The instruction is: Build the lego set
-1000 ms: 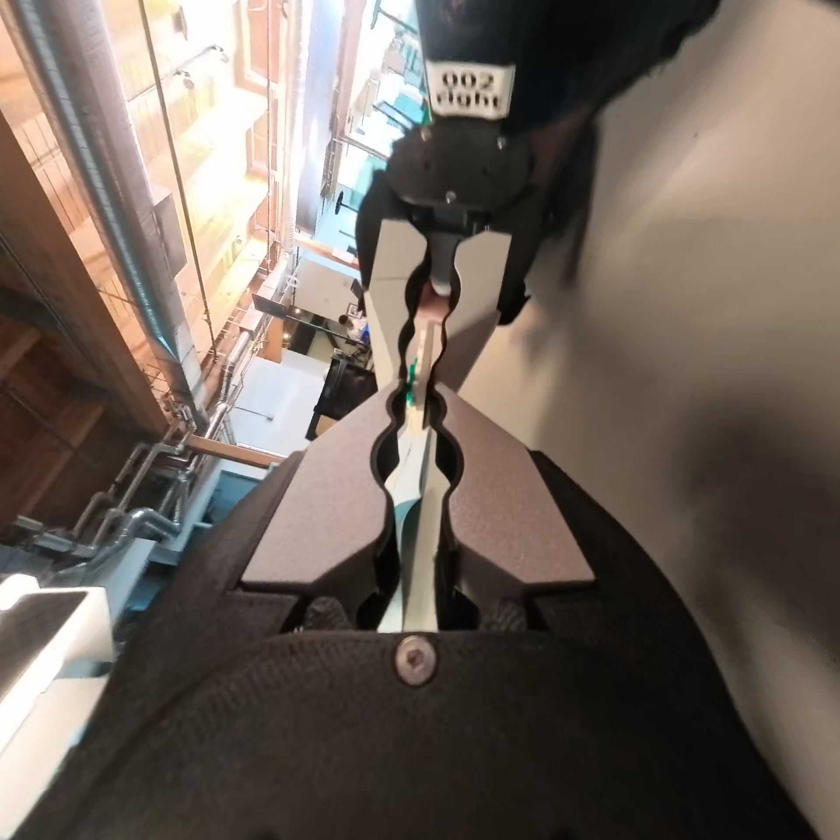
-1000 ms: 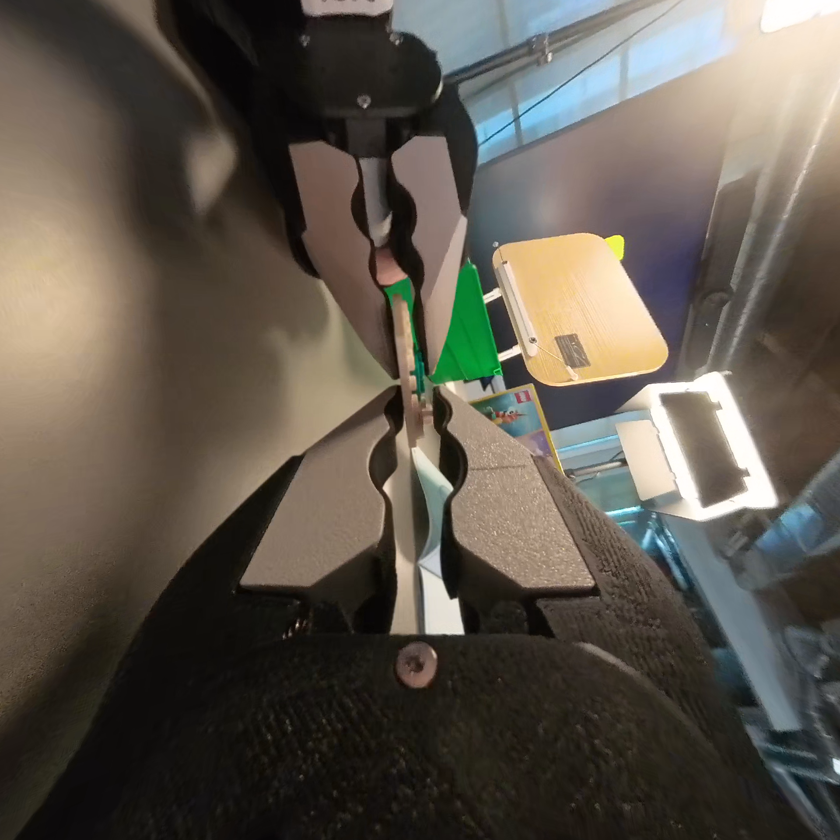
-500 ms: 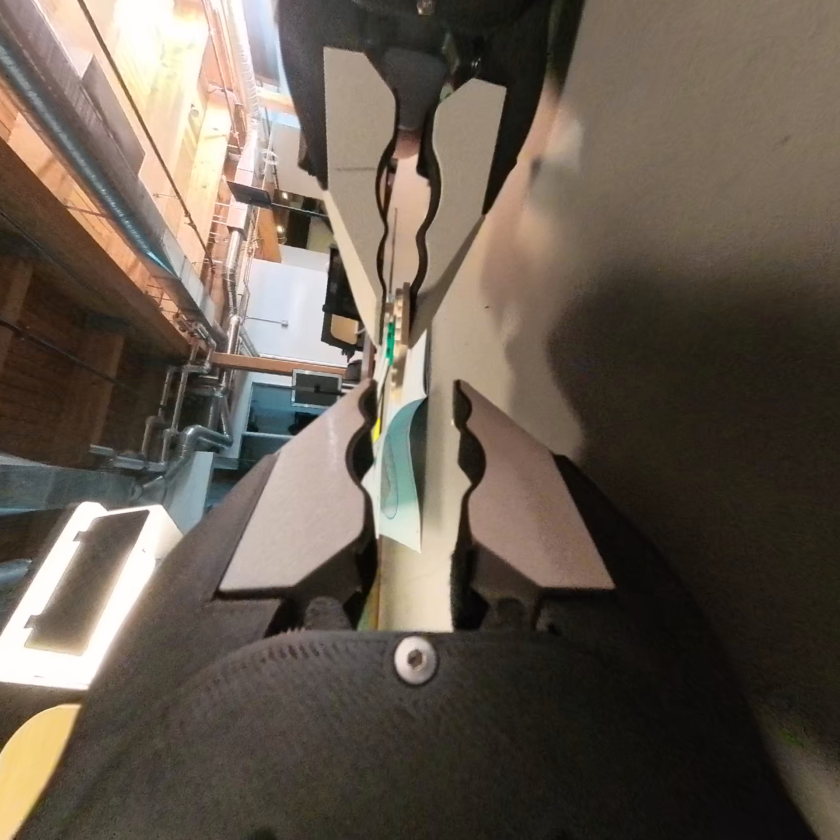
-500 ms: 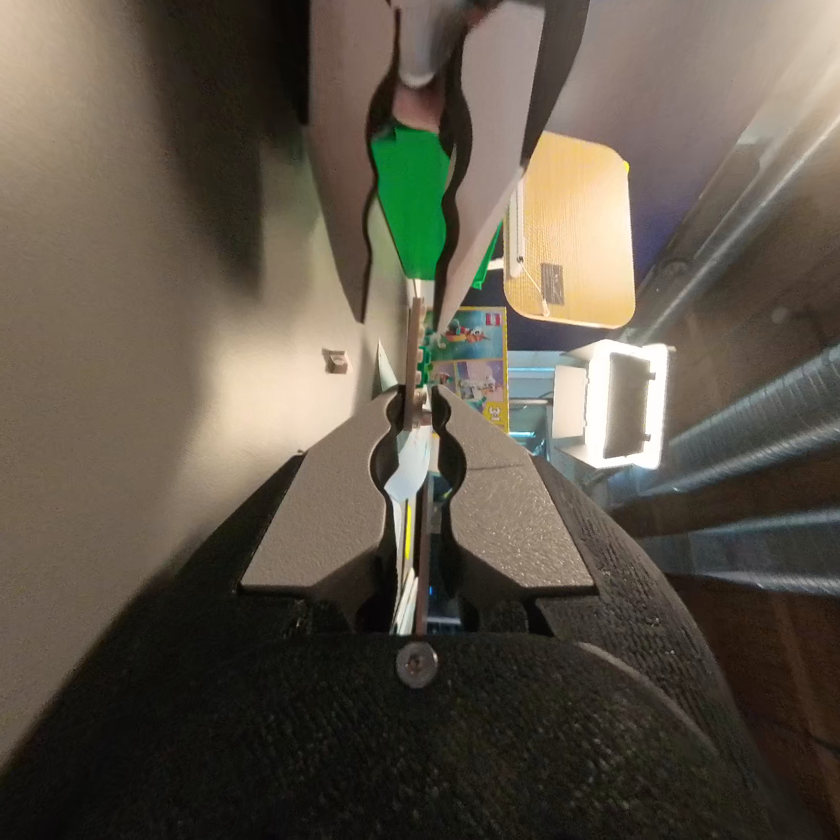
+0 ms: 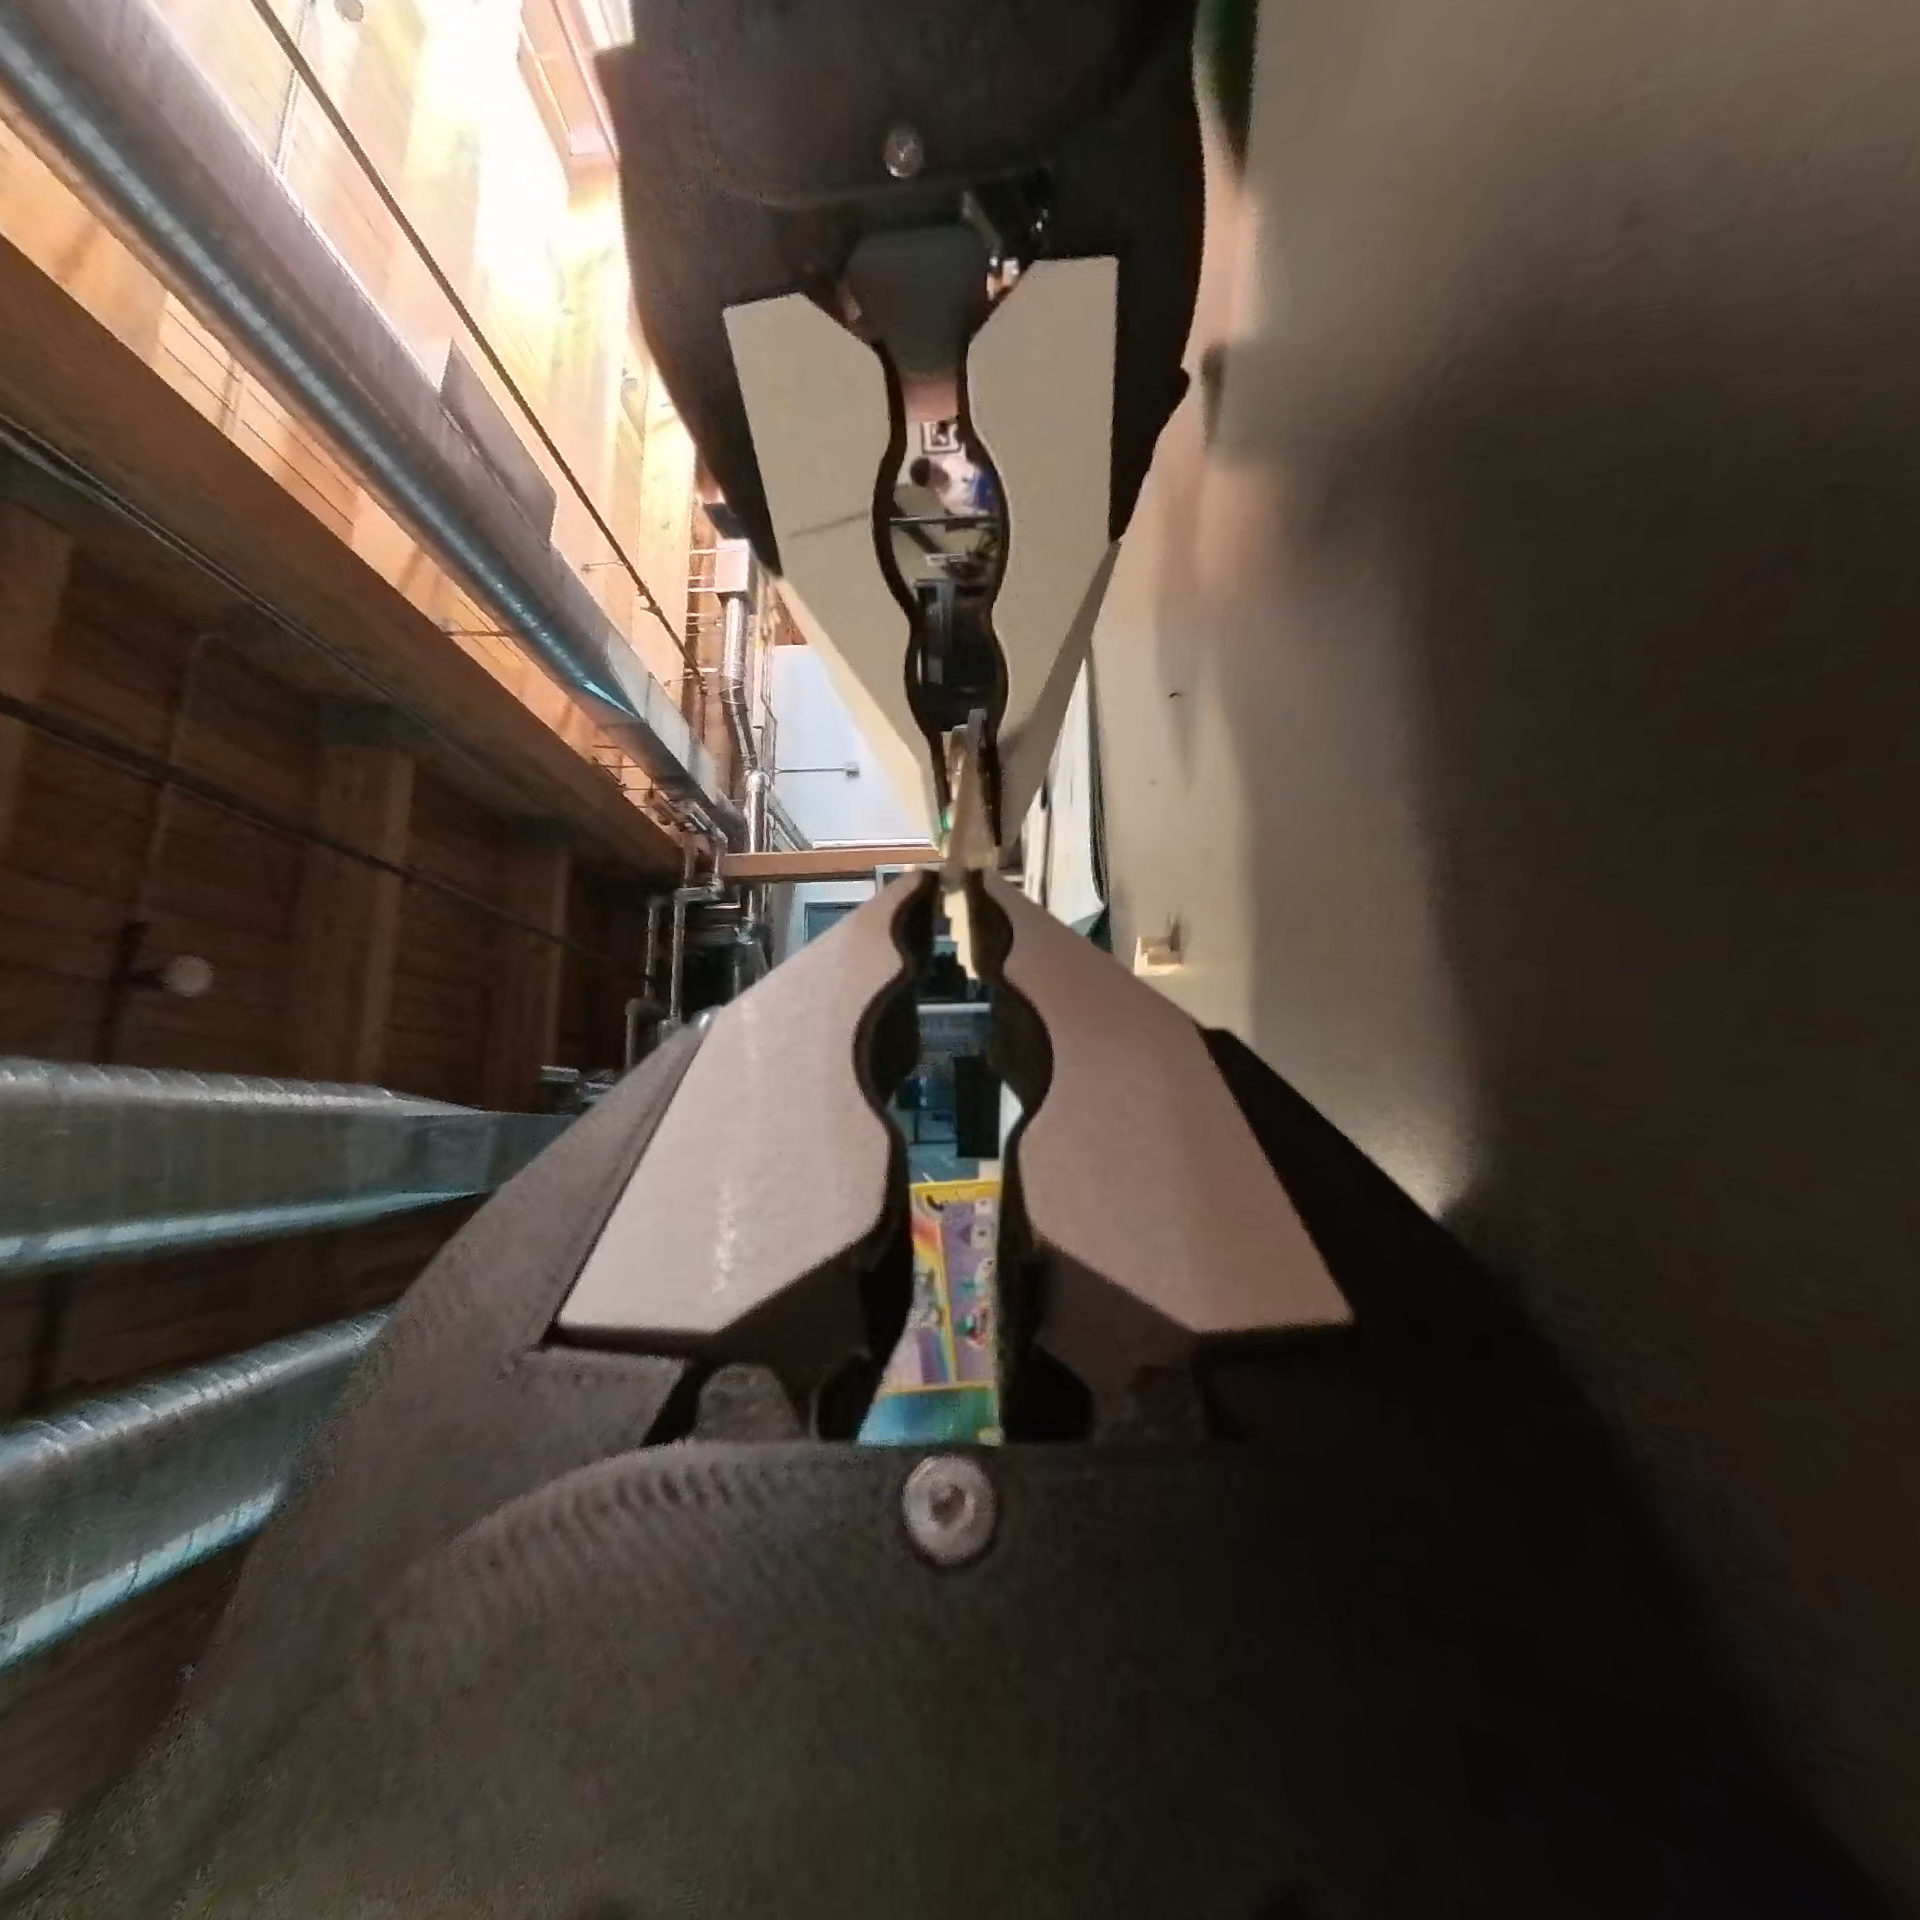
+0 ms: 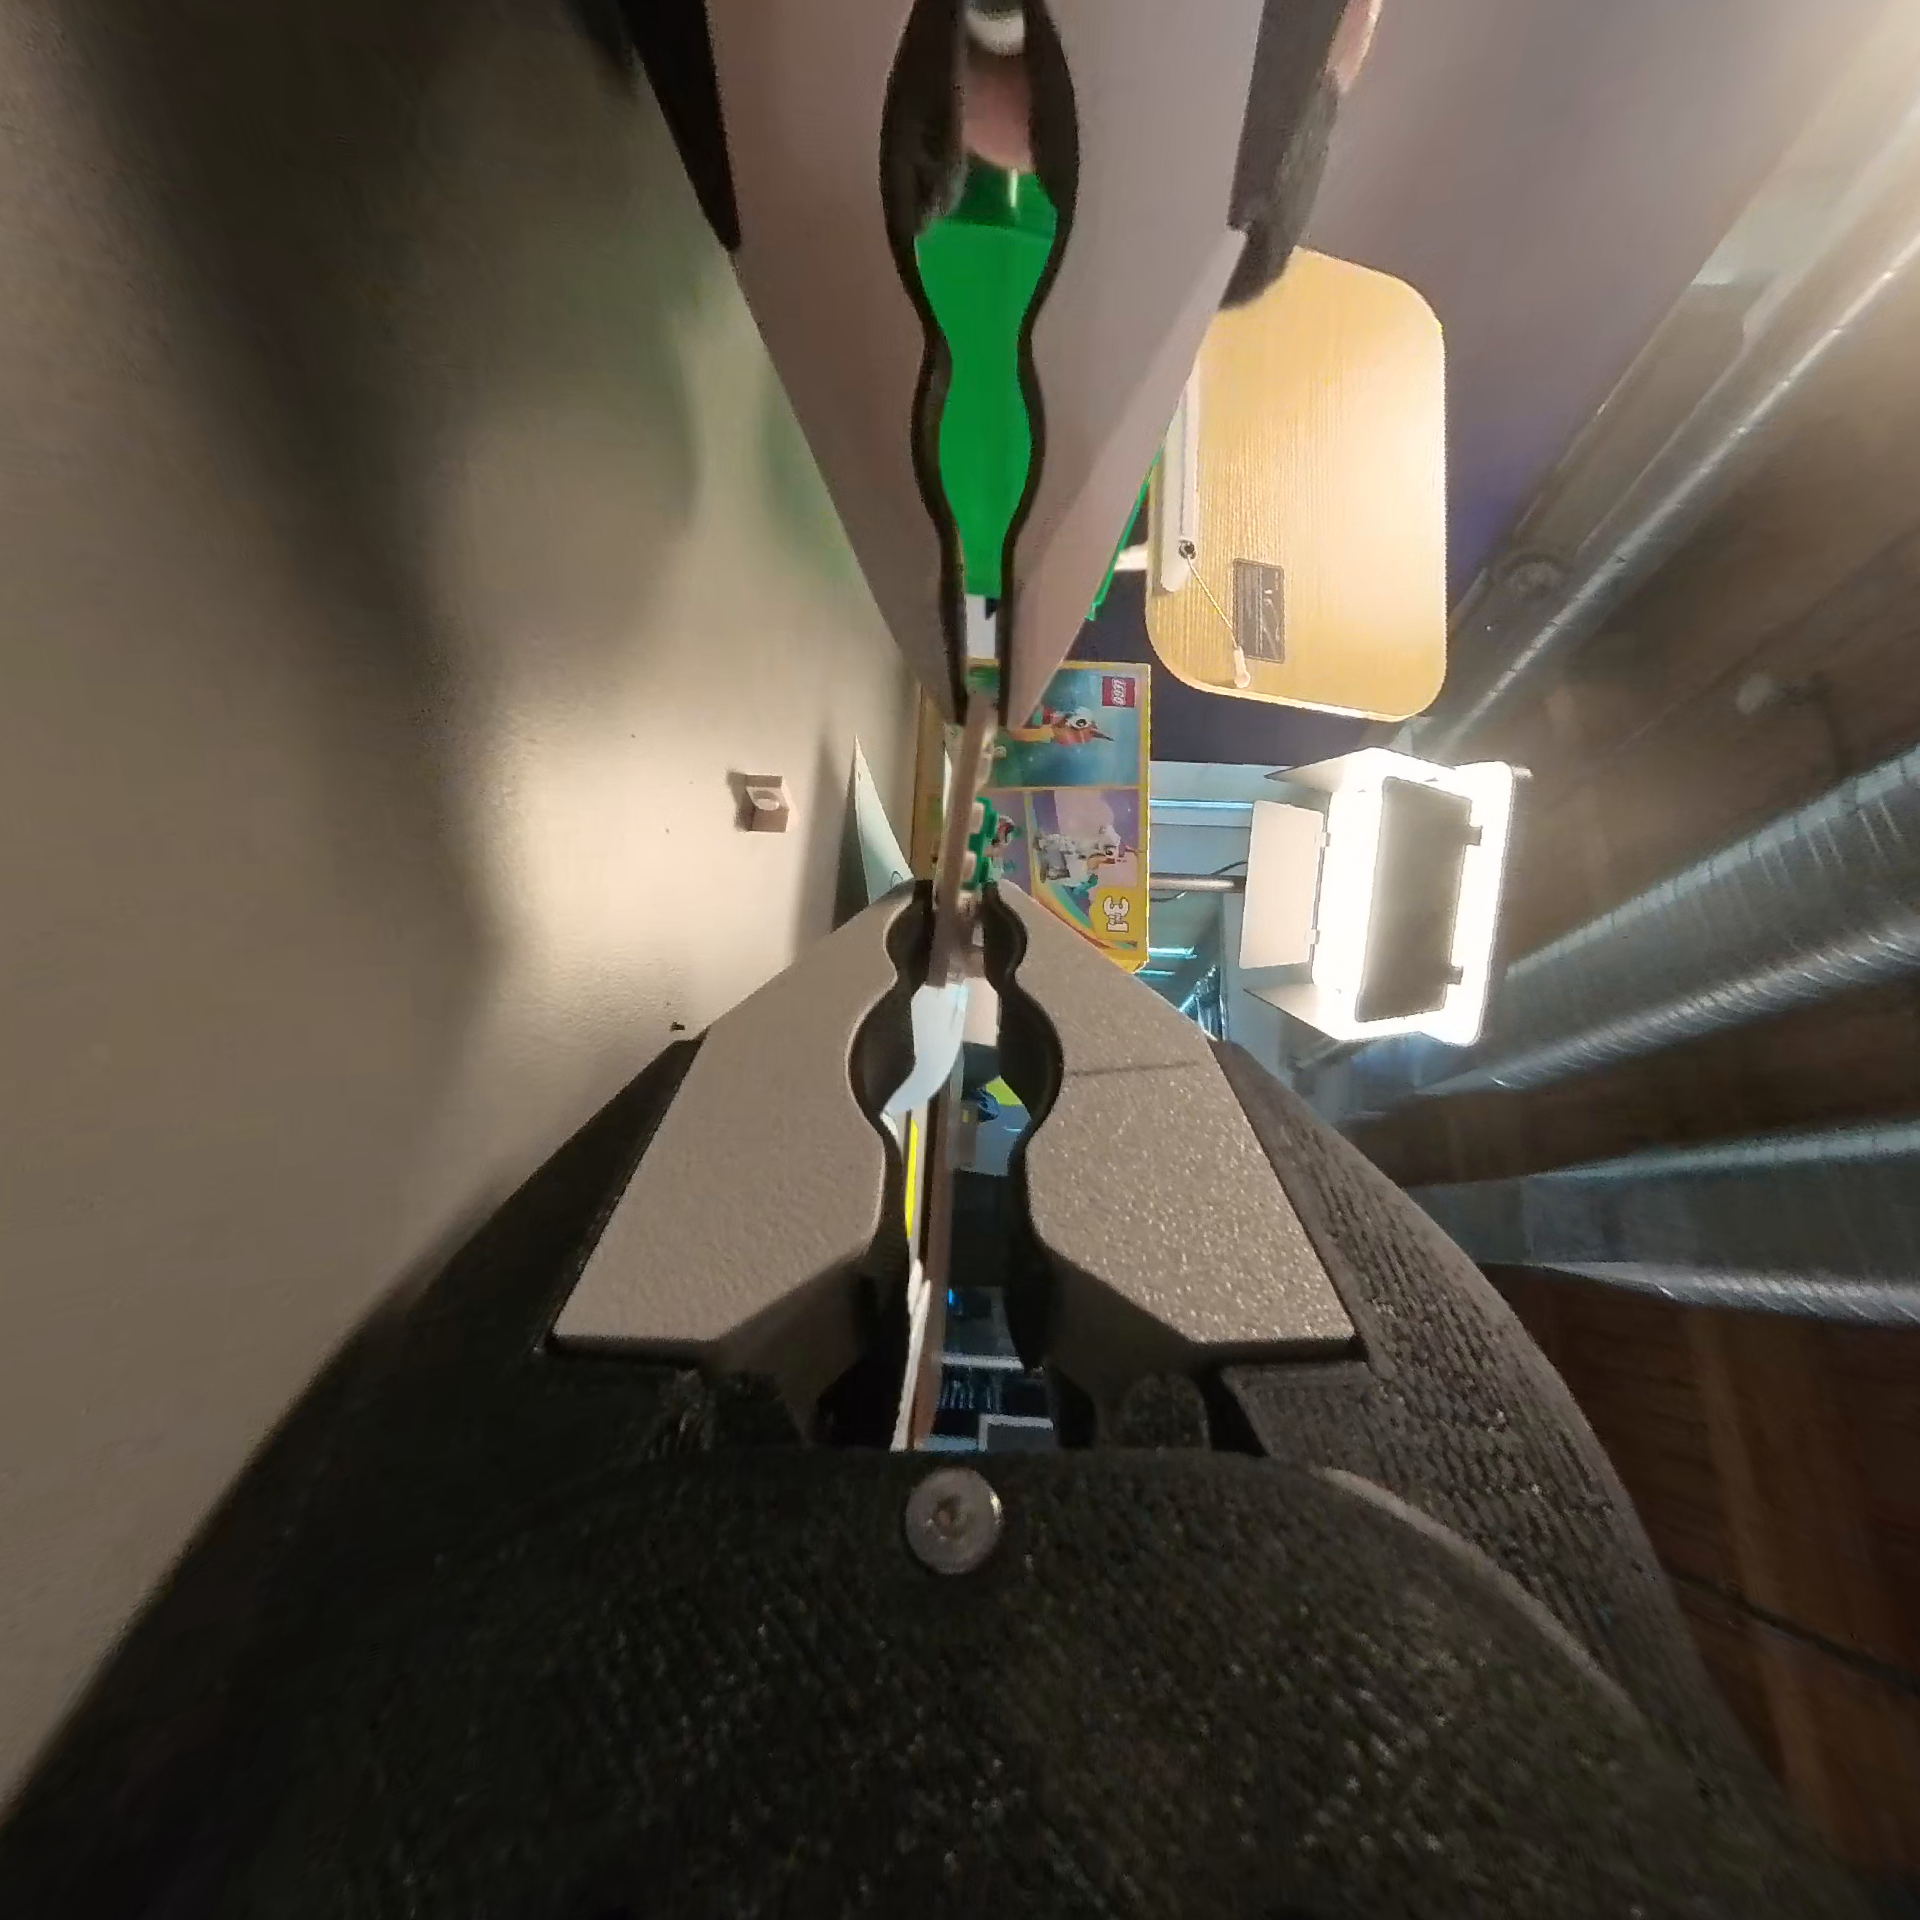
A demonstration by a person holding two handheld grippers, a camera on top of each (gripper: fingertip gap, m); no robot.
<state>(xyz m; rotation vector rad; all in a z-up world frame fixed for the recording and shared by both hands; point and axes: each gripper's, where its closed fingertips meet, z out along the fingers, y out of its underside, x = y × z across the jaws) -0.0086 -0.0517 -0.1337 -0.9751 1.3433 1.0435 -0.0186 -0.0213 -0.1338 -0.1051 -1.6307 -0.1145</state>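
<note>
Two grippers meet tip to tip, both clamped on one thin tan lego plate point(image 6: 961, 821) carrying small green pieces: right gripper point(image 6: 961, 909) at 6 o'clock, left gripper point(image 6: 977, 717) at 12. The build looks early; a small tan brick point(image 6: 762, 802) lies unused at 9 o'clock.

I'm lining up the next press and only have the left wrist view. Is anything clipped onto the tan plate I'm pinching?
Observer: Yes. The right wrist view shows a small green piece on the tan plate, on the side facing the lego box.
Operator: Does the right gripper have the plate too?
Observer: Yes. Its own view shows the right gripper shut on the plate's near end and the left gripper shut on the far end.
Operator: What's behind my gripper?
Observer: Something bright green shows through the gap between its fingers. I can't tell what it is.
</note>
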